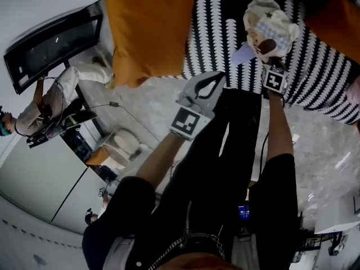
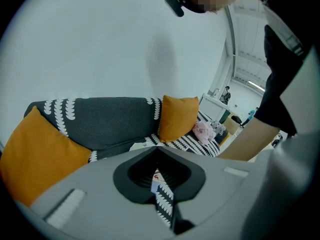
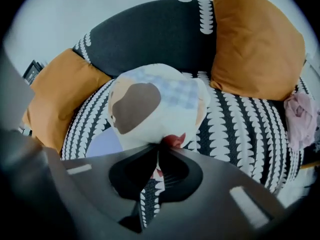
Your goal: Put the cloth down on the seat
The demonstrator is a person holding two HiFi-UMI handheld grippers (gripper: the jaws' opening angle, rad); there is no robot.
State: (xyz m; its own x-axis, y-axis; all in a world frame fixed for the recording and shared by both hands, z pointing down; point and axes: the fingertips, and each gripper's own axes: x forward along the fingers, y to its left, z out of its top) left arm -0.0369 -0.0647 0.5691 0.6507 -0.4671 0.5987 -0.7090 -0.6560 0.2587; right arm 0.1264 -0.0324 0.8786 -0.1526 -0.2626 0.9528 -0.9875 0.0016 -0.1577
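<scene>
Our right tongs (image 3: 157,146) are clamped on a gathered edge of the cloth (image 3: 155,104), which bulges in a rounded bunch straight beyond the tips, with no clear long axis. Directly past it lies the black-and-white patterned seat (image 3: 240,119); whether the two touch we cannot tell. Our left tongs (image 2: 156,149), jaws together and empty, hang farther back. Beyond the seat stand the dark backrest (image 3: 150,39) and an orange cushion (image 3: 255,39), with a pink bundle (image 3: 299,116) off to the right.
</scene>
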